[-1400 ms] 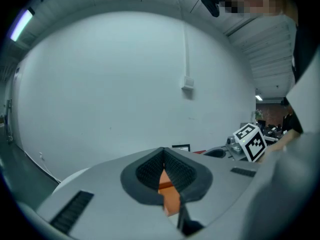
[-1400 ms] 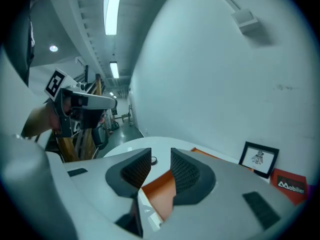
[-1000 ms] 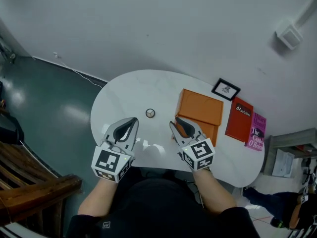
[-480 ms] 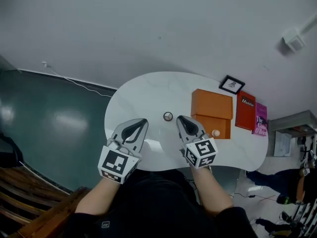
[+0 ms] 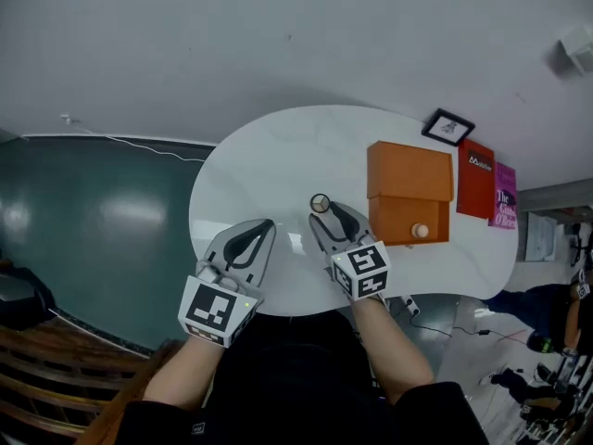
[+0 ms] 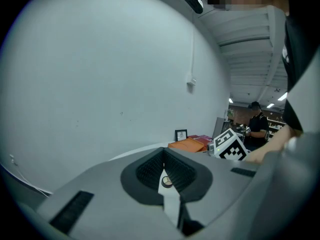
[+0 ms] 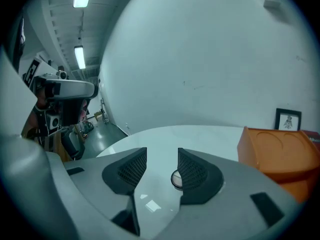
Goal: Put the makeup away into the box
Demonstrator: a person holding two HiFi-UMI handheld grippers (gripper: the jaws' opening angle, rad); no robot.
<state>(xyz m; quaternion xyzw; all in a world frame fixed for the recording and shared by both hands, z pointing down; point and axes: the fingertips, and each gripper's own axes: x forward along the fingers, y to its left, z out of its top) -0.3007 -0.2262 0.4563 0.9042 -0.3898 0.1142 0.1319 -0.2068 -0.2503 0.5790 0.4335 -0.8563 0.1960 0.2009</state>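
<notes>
The left gripper hangs low over the near edge of the white table. Its jaws are pressed together on nothing, probably because it has no job yet and is being kept clear of the work. Through the thin slit behind its tips, the makeup compact shows well ahead of it and off to its right.

The compact is small and round and lies flat on the table. It sits just ahead of the right gripper, partly hidden behind the tip of that gripper's right-hand pad. This gripper's jaws are opening and nothing is between the pads. The spread looks meant to straddle the compact, with the gripper tilted down toward it.

The orange box stands farther to that gripper's right, near but apart. It appears closed, with a pale knob on the side facing the person.
</notes>
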